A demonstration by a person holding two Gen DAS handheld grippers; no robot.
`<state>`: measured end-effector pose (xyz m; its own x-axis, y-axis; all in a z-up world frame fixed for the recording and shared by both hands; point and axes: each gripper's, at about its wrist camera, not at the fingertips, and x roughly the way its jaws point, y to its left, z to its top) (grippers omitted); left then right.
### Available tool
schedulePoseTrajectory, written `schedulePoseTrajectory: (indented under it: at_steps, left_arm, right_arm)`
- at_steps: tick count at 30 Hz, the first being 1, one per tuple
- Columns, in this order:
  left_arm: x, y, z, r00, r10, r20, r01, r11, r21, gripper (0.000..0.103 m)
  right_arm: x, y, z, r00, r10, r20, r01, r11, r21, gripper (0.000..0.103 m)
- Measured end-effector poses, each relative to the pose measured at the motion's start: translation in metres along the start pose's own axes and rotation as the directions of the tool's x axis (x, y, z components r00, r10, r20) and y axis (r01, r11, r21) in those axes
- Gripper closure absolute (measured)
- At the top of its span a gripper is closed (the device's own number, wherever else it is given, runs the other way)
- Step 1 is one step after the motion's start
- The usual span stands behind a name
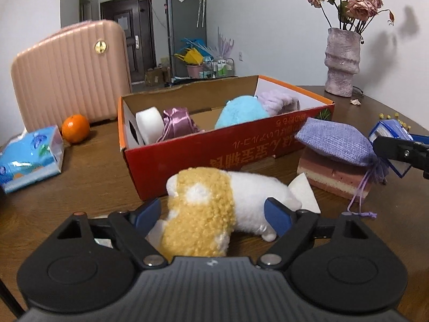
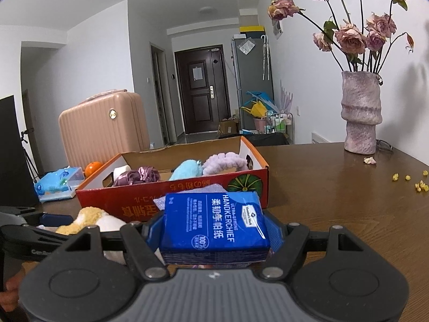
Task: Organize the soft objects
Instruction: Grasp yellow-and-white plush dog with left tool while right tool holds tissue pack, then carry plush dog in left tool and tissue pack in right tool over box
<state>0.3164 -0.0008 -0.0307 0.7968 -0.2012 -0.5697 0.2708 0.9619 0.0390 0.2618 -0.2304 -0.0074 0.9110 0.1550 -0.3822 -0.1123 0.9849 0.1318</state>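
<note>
Your left gripper [image 1: 213, 214] stands wide around the yellow-and-white plush toy [image 1: 214, 209] lying on the table [image 1: 93, 177] against the red cardboard box [image 1: 214, 145], pads not visibly pressing yet. It's light and squashy, so bite across the thick middle, not the fluff. Your right gripper [image 2: 214, 230] is clamped on the blue handkerchief tissue pack [image 2: 214, 222].

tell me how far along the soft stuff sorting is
Done: a white roll, satin pouch, blue plush and lilac fluffy piece sit in the box. In hand: the right tool grips a tissue pack; the left tool straddles a plush toy. Left: purple cloth bag and sponge beside the box.
</note>
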Motion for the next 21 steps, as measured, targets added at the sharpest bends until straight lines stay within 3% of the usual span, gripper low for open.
schedulePoseTrajectory:
  at_steps: [6,8,11,14,18,21]
  left_arm:
    - [0.002,0.013,-0.004,0.998,-0.044,-0.036,0.043,0.999,-0.022,0.019]
    - [0.001,0.014,-0.007,0.998,-0.043,-0.042,0.043,0.999,-0.013,0.031]
    - [0.007,0.020,-0.008,0.996,-0.052,-0.075,0.049,0.998,-0.044,0.039]
    - [0.009,0.021,-0.009,0.996,-0.044,-0.080,0.040,0.998,-0.051,0.049]
    - [0.008,0.019,-0.009,0.997,-0.025,-0.073,0.022,0.999,-0.041,0.054]
    - [0.003,0.010,-0.010,0.998,0.039,-0.045,-0.039,0.999,0.000,0.055]
  right_arm:
    - [0.000,0.000,-0.001,1.000,-0.001,-0.002,0.001,1.000,0.001,0.030]
    - [0.000,0.000,0.000,1.000,0.000,-0.002,0.000,1.000,0.002,0.030]
    - [0.000,0.000,-0.001,1.000,0.002,0.000,-0.002,1.000,-0.001,0.030]
    - [-0.001,0.001,-0.001,1.000,0.002,0.003,-0.002,1.000,-0.001,0.030]
    - [-0.001,0.002,-0.001,1.000,0.002,0.001,-0.002,1.000,-0.005,0.030]
    - [-0.001,0.003,-0.001,1.000,0.003,0.001,-0.003,1.000,-0.005,0.030]
